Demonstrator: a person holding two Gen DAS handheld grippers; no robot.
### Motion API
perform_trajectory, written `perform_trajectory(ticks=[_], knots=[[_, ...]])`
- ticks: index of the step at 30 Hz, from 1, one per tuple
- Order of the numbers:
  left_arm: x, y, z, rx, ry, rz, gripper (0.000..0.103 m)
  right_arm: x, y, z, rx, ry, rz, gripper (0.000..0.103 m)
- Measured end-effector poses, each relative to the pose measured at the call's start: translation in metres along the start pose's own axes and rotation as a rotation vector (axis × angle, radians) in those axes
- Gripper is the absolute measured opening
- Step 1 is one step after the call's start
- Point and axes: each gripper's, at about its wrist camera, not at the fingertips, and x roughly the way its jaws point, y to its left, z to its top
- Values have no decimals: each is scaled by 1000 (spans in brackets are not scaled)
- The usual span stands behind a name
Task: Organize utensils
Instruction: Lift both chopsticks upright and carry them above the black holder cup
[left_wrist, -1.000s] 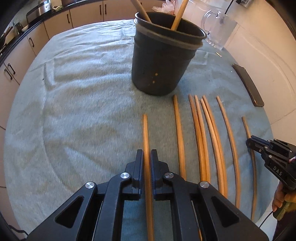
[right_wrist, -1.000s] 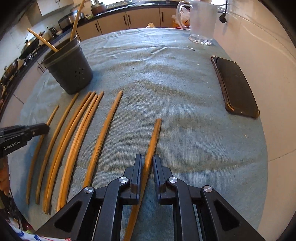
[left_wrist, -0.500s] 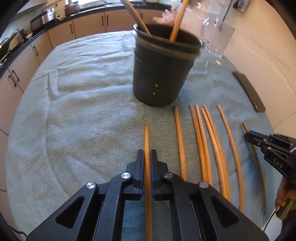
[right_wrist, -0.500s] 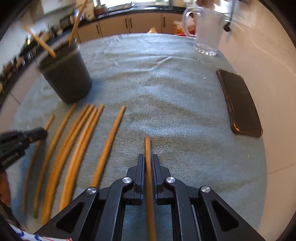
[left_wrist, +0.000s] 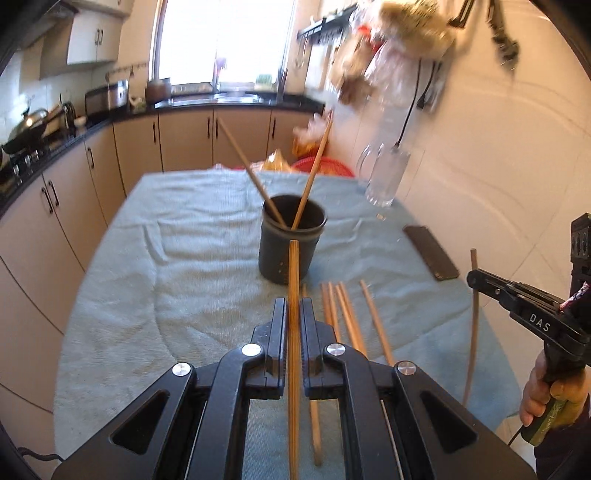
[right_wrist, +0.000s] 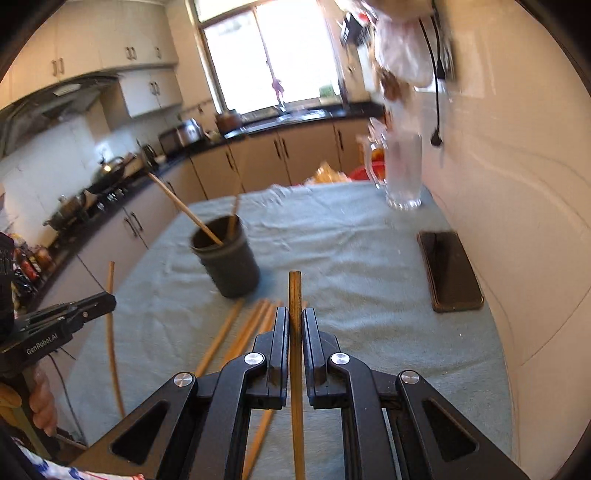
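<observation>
Both grippers hang above the bench, angled downward toward the dark holder (left_wrist: 291, 240). The left gripper (left_wrist: 293, 314) is clenched on one chopstick (left_wrist: 293, 273); the right gripper (right_wrist: 295, 321) clamps another chopstick (right_wrist: 295, 291). Loose chopsticks (left_wrist: 347, 314) lie on the green towel (left_wrist: 184, 258) between the grippers and the holder. A phone (right_wrist: 448, 269) and glass mug (right_wrist: 402, 177) sit near the wall.

Showing matt wooden chopsticks (left_wrist: 334, 306), dull dark plastic holder (left_wrist: 286, 254), rough nubby teal cloth (left_wrist: 192, 258) over table, clear glass mug (right_wrist: 402, 173), glossy black phone (right_wrist: 450, 269), matt black plastic gripper fingers (left_wrist: 279, 332).
</observation>
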Motion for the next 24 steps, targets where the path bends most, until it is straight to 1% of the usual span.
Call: perform_trajectory(ticks=[4,6,10,13,18,24], knots=[[-23,-8,-2,13,-45,1,6,-20,16,-4,-36,-47,6,7],[-30,-9,-6,12,-54,-6,6,-28,22,-6,-50,-67,10,7],[-45,-8,-8,6,-79,-17,6,-38,29,-6,-63,-88,25,7],[-56,-9,-10,9,-108,-13,6,-43,29,-5,-53,-98,49,7],[-67,-10,-8,9,-138,-16,6,-48,29,-3,-49,-115,69,7],[-70,-9,2,-5,-156,-29,6,-44,30,2,-48,-120,80,7]])
